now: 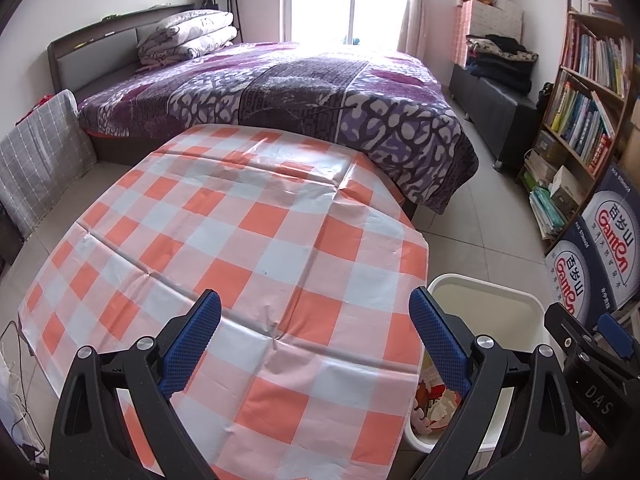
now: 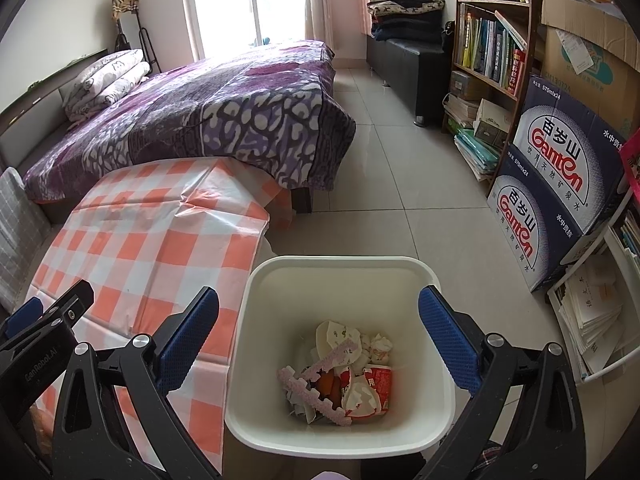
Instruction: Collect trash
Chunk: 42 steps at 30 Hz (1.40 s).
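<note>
A white trash bin (image 2: 428,272) stands on the floor beside the table's right edge. Inside it lies a heap of trash (image 2: 340,376): crumpled white paper, a red-and-white wrapper, a pink foam strip and something orange. My right gripper (image 2: 320,308) hovers open above the bin's mouth, nothing between its blue pads. My left gripper (image 1: 316,308) is open over the orange-and-white checked tablecloth (image 1: 240,240), which carries no objects in view. The bin (image 1: 532,304) also shows at the lower right of the left wrist view, with the right gripper (image 1: 600,344) over it.
A bed with a purple patterned cover (image 1: 280,92) lies just behind the table. A bookshelf (image 2: 492,40) and stacked Ganten water cartons (image 2: 560,184) line the right wall. Tiled floor (image 2: 400,168) lies open between bed and shelf. A grey checked cloth (image 1: 36,160) hangs at the left.
</note>
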Tool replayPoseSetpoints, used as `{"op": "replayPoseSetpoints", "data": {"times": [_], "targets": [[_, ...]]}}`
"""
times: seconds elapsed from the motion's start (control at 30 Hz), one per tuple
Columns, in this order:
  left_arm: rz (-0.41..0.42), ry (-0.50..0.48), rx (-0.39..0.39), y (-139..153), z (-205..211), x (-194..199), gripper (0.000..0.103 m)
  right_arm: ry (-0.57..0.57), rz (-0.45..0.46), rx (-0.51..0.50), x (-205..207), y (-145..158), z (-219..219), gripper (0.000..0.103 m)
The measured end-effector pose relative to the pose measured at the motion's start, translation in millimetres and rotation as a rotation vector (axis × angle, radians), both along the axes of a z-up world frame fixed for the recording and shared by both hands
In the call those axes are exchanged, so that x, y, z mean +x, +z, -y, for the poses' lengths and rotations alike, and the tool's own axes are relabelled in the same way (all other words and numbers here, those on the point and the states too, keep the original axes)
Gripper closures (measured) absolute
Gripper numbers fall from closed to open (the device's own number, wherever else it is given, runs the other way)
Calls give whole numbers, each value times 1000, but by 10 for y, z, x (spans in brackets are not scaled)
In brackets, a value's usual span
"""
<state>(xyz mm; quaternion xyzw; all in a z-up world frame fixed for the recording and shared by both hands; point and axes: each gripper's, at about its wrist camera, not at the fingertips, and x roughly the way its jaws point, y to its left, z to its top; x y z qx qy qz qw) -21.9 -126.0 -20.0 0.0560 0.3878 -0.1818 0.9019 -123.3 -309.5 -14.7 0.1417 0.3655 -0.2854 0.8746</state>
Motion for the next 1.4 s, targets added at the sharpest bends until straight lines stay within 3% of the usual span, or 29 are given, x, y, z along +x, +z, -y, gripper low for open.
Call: {"op": "replayPoseSetpoints", "data": {"times": [0.57,1.4], "targets": [[29,-13,21,56,8,5,15,4,-7,4,-7,-26,13,7],[-15,-24,9,61,51,25,14,-4,-9,5,4,-2,49,7]]}}
